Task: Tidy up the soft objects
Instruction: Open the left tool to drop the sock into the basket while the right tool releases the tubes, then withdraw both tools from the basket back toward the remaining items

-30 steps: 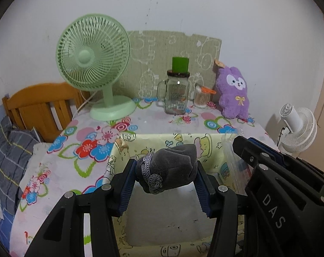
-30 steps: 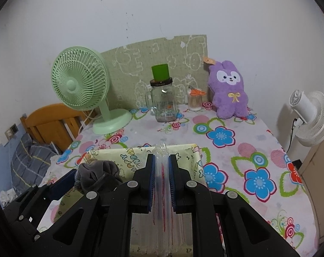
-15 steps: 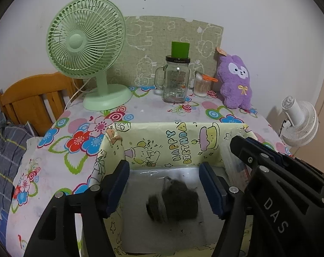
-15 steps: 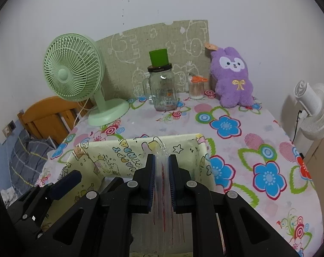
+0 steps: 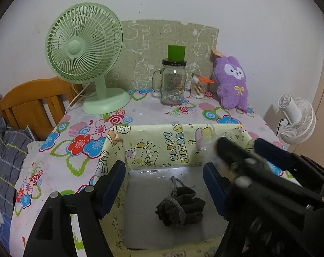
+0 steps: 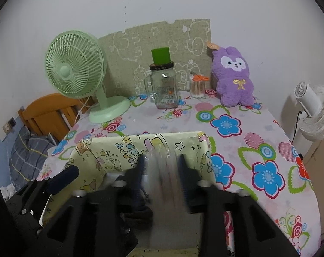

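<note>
Your left tongs (image 5: 164, 177) hang over the yellow box (image 5: 179, 141), jaws opening, nothing between them; the grey sock bundle (image 5: 180, 208) lies on the box floor just below. Your right tongs (image 6: 162, 167) blur at the box's right wall, jaws opening around a clear plastic bag (image 6: 162, 171); you cannot make out whether the pads touch it. The box's near edge is cut off.

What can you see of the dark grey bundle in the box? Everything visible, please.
The dark grey bundle is soft knit fabric, bunched into a loose lump, with a thicker ribbed or corded band looped round it and a tail pointing toward the far wall. It lies on the pale floor of the box, nearer the right side, clear of the walls. Nothing grips it: the left gripper hangs above it, jaws opening, pads off the fabric.
</note>
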{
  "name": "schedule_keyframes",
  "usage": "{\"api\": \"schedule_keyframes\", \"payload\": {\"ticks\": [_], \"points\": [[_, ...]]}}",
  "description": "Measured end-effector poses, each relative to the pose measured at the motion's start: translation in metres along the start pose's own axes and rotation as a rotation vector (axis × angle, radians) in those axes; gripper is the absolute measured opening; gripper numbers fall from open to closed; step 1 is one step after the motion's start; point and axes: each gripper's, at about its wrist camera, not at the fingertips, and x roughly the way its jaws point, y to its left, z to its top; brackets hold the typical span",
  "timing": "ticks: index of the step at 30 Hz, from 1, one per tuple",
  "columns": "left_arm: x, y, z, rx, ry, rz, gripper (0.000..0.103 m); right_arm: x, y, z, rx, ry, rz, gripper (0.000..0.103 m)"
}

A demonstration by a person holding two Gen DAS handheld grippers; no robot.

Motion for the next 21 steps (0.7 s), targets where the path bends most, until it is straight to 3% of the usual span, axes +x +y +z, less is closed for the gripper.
{"api": "schedule_keyframes", "payload": {"ticks": [11, 15, 21], "points": [[-0.034, -0.006, -0.005, -0.019, -0.021, -0.011, 0.087, -0.039, 0.003, 0.000, -0.028, -0.049, 0.003, 0.089], [-0.048, -0.007, -0.006, -0.018, -0.040, -0.012, 0.098, -0.056, 0.005, -0.002, -0.038, -0.069, 0.013, 0.094], [-0.066, -0.011, -0.012, -0.010, -0.068, -0.027, 0.102, -0.077, 0.007, -0.007, -0.054, -0.087, 0.002, 0.098]]}}
